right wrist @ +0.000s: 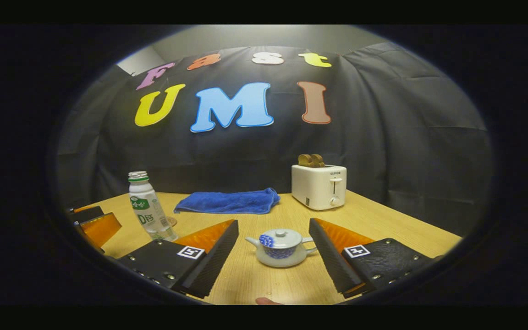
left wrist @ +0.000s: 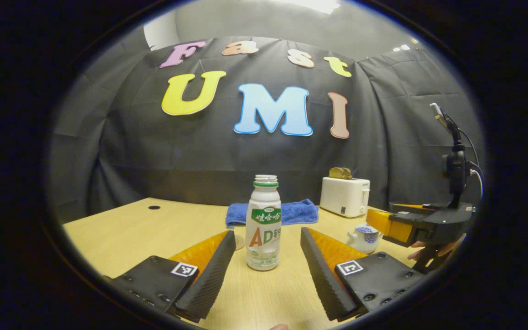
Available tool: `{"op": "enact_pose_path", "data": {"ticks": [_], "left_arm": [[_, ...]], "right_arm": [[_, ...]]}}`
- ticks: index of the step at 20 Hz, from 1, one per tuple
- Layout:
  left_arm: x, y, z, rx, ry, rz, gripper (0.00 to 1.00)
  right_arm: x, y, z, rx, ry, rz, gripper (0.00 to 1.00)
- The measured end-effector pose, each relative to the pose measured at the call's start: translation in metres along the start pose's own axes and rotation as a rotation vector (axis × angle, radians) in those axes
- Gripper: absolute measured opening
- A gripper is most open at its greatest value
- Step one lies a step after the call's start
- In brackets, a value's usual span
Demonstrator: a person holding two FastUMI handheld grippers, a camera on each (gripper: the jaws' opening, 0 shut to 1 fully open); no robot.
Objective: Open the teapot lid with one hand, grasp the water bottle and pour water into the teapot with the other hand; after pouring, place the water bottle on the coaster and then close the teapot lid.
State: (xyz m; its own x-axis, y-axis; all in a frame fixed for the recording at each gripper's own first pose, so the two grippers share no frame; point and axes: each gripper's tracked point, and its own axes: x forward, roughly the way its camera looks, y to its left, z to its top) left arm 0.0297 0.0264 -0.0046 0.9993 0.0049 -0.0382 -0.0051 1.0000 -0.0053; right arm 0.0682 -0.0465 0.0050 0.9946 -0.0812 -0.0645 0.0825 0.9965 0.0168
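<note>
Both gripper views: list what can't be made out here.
- Coaster: left gripper view, mostly hidden behind the water bottle and a finger of the left hand-held gripper.
- Water level in the bottle: the label covers it.
- Teapot in the left gripper view: partly hidden by the right hand-held gripper; its lid shows in the right gripper view.

Bottle [right wrist: 148, 207] left of teapot [right wrist: 281, 248]; toaster [right wrist: 318, 185] behind.

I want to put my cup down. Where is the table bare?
Bare wood lies left of the water bottle, and right of the toaster. It is crowded around the teapot, between bottle, blue towel and toaster.
</note>
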Motion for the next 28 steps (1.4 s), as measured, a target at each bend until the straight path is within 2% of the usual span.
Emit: {"op": "enact_pose_path", "data": {"ticks": [5, 10, 11, 12, 14, 15, 16, 17, 18, 19, 22, 23, 28], "left_arm": [[0.023, -0.004, -0.002, -0.027, 0.026, -0.018, 0.99], [0.021, 0.001, -0.005, -0.007, 0.028, -0.014, 0.99], [0.021, 0.004, -0.004, -0.007, 0.027, -0.011, 0.99], [0.021, 0.004, -0.003, -0.007, 0.026, -0.010, 0.99], [0.022, 0.007, -0.004, -0.002, 0.026, -0.005, 0.99], [0.022, 0.008, -0.004, -0.001, 0.029, -0.002, 0.99], [0.023, 0.009, -0.005, -0.001, 0.031, 0.000, 0.99], [0.024, 0.008, -0.005, -0.002, 0.034, -0.001, 0.99], [0.024, 0.009, -0.008, -0.002, 0.038, 0.000, 0.99], [0.025, 0.009, -0.009, -0.001, 0.043, 0.001, 0.99], [0.027, 0.006, -0.011, -0.002, 0.046, -0.002, 0.99], [0.029, 0.005, -0.012, -0.002, 0.046, -0.003, 0.99], [0.044, -0.001, -0.020, 0.015, 0.057, 0.017, 0.99]], "right_arm": [[0.017, -0.001, -0.004, -0.033, 0.012, -0.014, 0.95], [0.039, -0.008, -0.021, -0.044, 0.077, -0.020, 0.94], [0.043, -0.009, -0.024, -0.034, 0.098, -0.024, 0.85], [0.046, -0.011, -0.030, -0.032, 0.117, -0.027, 0.80], [0.049, -0.010, -0.030, -0.037, 0.122, -0.027, 0.58], [0.047, -0.010, -0.025, -0.061, 0.117, -0.028, 0.51], [0.057, -0.014, -0.032, -0.067, 0.110, -0.037, 0.51], [0.054, -0.012, -0.029, -0.062, 0.122, -0.045, 0.01], [0.051, -0.011, -0.028, -0.062, 0.115, -0.038, 0.00], [0.055, -0.010, -0.030, -0.065, 0.118, -0.029, 0.15], [0.050, -0.009, -0.028, -0.095, 0.110, -0.018, 0.00], [0.049, -0.009, -0.026, -0.088, 0.102, -0.013, 0.05], [0.035, -0.005, 0.007, -0.083, -0.046, 0.004, 0.05]]}}
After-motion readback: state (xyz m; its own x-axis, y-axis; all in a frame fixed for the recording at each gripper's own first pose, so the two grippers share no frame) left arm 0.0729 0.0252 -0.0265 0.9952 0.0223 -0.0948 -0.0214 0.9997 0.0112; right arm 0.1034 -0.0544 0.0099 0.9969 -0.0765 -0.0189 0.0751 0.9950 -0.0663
